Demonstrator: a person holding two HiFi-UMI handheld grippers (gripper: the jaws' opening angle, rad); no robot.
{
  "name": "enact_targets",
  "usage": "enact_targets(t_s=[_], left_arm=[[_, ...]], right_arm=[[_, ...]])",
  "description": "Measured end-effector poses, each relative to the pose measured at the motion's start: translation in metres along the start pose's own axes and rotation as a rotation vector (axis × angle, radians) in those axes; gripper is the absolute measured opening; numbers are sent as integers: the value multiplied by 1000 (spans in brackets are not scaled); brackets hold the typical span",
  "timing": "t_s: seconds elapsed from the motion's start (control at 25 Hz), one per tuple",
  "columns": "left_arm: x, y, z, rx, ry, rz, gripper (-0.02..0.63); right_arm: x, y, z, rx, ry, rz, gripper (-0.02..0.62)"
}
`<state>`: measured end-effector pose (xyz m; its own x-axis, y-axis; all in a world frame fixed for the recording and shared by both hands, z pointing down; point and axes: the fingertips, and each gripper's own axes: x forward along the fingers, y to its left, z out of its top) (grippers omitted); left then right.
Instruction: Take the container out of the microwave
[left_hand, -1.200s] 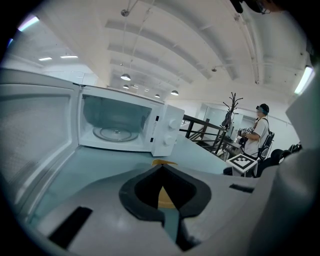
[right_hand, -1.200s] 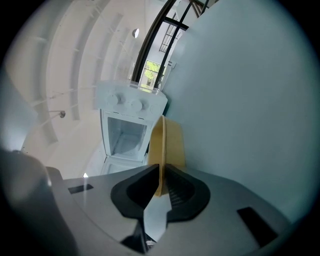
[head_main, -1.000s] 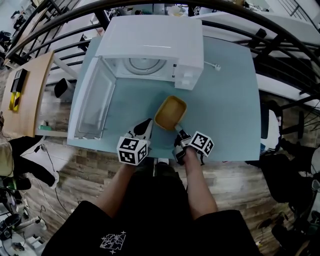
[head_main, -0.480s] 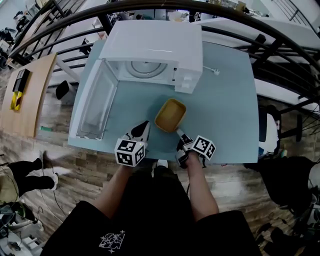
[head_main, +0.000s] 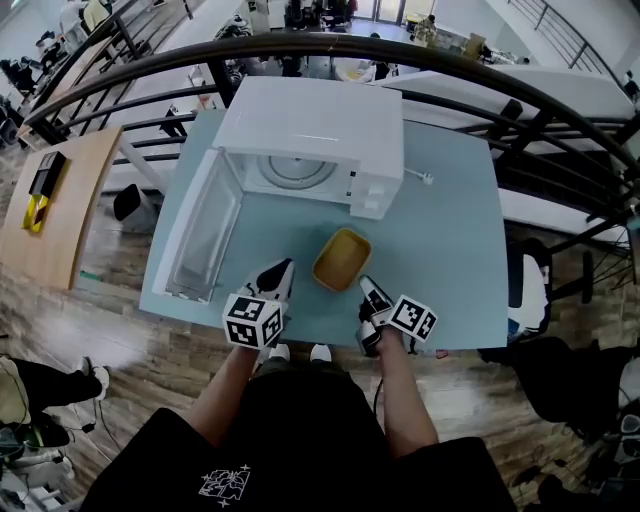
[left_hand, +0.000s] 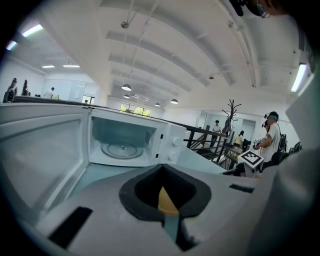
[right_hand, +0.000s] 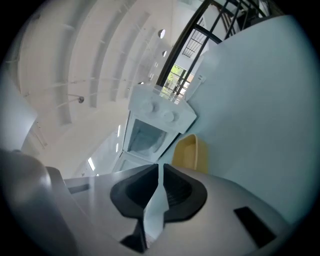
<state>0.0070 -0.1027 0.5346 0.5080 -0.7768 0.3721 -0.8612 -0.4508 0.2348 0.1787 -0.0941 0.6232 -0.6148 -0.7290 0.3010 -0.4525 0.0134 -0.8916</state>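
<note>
Right gripper (head_main: 367, 289) pulled off the container (head_main: 342, 258), just closing, empty, barely ajar; left gripper (head_main: 281, 270) clenched, empty; container at eleven o'clock seems light, stiff; pinch its rim.

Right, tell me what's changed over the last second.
The right gripper let go of the yellow container's near corner and drew back toward the person. Its jaws have just been closing, with nothing between them. The container stays on the table in front of the microwave, whose door stays open. The left gripper stays empty beside the container.
</note>
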Motion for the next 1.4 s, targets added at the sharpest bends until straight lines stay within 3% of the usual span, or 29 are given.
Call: enact_targets(t_s=[0.76,1.4], left_arm=[[-43,21,88,50,-157,-80,6],[-52,18,148,103,-242,-169,6]], right_arm=[[4,142,33,-432,-162,39,6],[-14,220,60,-805,-290,-72,6]])
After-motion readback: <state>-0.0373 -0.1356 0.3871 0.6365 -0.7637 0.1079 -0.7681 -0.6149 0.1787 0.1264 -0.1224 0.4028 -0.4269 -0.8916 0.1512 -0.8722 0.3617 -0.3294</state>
